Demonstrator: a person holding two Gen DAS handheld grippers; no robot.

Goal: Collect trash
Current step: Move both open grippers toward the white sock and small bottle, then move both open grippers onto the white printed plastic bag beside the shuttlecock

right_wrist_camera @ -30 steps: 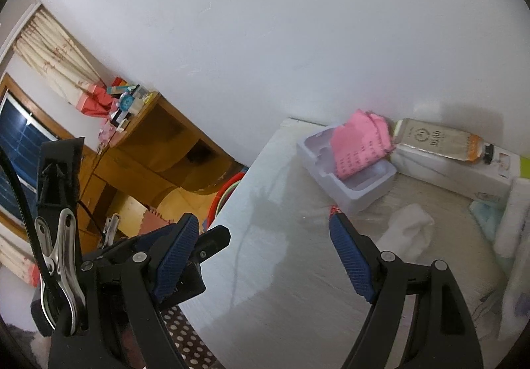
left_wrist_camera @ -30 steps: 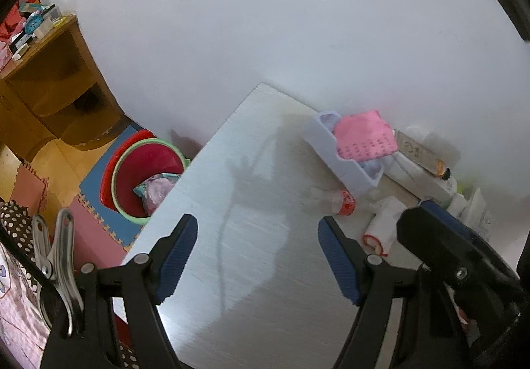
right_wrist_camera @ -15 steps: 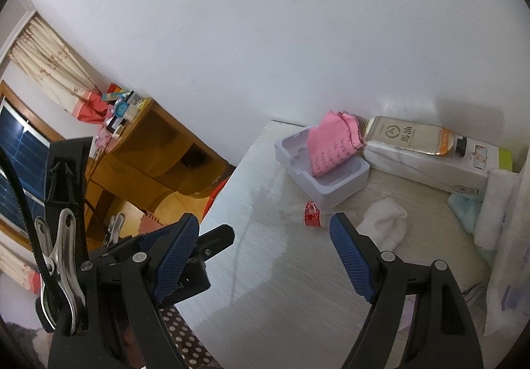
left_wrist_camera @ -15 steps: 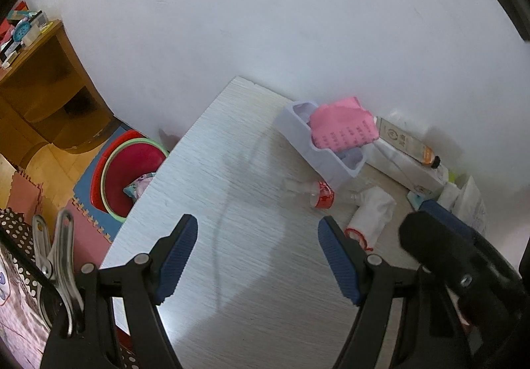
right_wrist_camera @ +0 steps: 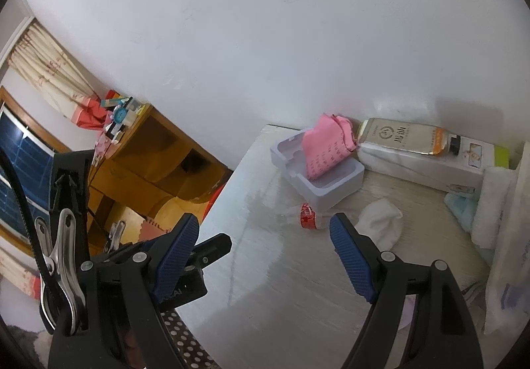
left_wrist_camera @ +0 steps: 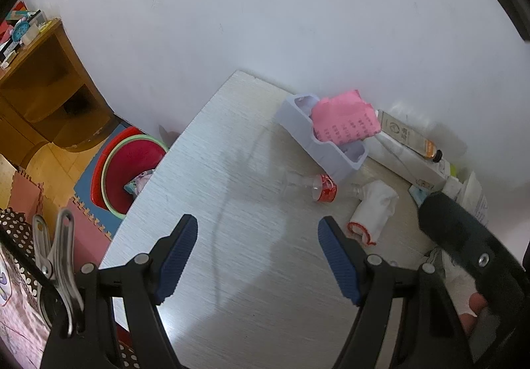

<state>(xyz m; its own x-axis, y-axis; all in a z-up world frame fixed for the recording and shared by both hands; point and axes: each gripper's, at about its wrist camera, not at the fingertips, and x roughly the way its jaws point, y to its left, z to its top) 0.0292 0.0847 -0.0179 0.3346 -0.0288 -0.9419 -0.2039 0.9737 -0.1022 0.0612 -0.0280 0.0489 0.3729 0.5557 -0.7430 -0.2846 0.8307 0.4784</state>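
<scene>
Trash lies toward the far right of the table (left_wrist_camera: 232, 236): a clear plastic bottle (left_wrist_camera: 308, 185) with a red label on its side, and just beside it a crumpled white cloth (left_wrist_camera: 374, 207) with a red hem. We hold the left gripper (left_wrist_camera: 256, 256) and the right gripper (right_wrist_camera: 265, 256) above the bare tabletop, both with jaws spread wide and nothing between them. Behind the bottle sits a pale plastic tray (left_wrist_camera: 326, 154) carrying a pink cloth (left_wrist_camera: 344, 122), and a tan bottle (right_wrist_camera: 404, 135) rests on a white box (right_wrist_camera: 420, 167) against the wall. Down on the floor by the table's left edge we see a red basin (left_wrist_camera: 131, 167), probably where the trash goes. We judge the bottle the riskier pick: it is round, light and lying flat, so jaws closing off-centre could send it rolling against the tray or toward the edge. The 2 pieces lie close together, so a careless reach may drag the cloth along. With both grippers crowding 1 corner, they could also knock each other.
</scene>
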